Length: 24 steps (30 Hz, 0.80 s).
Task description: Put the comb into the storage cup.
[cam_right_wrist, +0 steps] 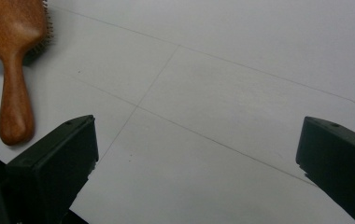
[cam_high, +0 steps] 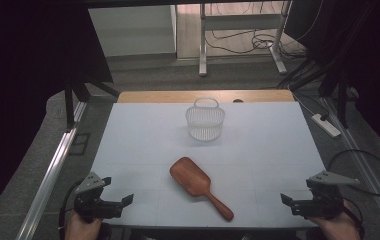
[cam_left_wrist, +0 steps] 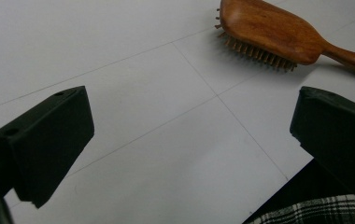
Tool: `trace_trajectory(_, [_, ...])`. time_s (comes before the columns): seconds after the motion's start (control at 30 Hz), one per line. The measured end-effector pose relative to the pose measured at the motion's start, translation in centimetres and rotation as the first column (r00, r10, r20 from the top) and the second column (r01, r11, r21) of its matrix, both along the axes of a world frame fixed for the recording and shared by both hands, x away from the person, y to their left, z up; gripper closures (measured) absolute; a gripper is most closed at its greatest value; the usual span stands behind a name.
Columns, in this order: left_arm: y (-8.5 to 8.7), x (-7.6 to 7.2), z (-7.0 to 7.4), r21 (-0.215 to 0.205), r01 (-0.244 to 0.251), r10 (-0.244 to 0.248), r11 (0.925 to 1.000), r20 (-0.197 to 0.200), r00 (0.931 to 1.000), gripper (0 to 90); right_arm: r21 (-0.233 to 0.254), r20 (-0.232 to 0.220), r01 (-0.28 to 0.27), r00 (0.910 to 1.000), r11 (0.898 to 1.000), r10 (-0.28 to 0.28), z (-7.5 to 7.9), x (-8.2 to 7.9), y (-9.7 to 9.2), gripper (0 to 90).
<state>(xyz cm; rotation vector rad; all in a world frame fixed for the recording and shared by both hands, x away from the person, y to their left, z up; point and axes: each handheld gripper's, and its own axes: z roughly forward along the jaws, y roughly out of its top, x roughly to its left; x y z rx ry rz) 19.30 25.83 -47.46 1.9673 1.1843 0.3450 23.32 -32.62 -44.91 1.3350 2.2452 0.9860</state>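
A wooden hairbrush point(cam_high: 200, 187) lies bristles-down on a pale, matte tabletop point(cam_high: 258, 145) near its front edge, its broad rounded-rectangle paddle pointing toward the far left and its tapered handle running toward the near right, roughly midway between two hand-held grippers. The wood is a warm reddish brown with a smooth, lightly glossy finish; in the left gripper view the brush point(cam_left_wrist: 278, 32) shows a row of short wooden pins under the paddle's rim, and its handle is cut off by the frame's right edge. In the right gripper view the brush point(cam_right_wrist: 12, 60) shows its rounded handle end, while the top of the paddle runs out of frame. Farther back, near the middle of the tabletop, stands a small white plastic basket point(cam_high: 205, 121), oval, with a slotted lattice wall and an upright loop handle; what it holds, if anything, cannot be made out. The tabletop is crossed by faint thin lines, and a strip of bare wood shows along its far edge. The left gripper point(cam_high: 120, 202) and right gripper point(cam_high: 289, 201) hover at the front corners, well apart from the brush, each with its blocky black jaws spread wide and nothing between them. The person's hands are mostly cut off at the bottom edge.
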Motion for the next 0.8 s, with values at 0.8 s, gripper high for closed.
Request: trace_trajectory(0.8, [-0.21,0.35,-0.13,0.019,0.007,-0.006,0.9998,-0.034,0.9994,0.0,0.005,-0.009,-0.013,0.9999,1.000,0.013,0.00,-0.06,0.12,0.0])
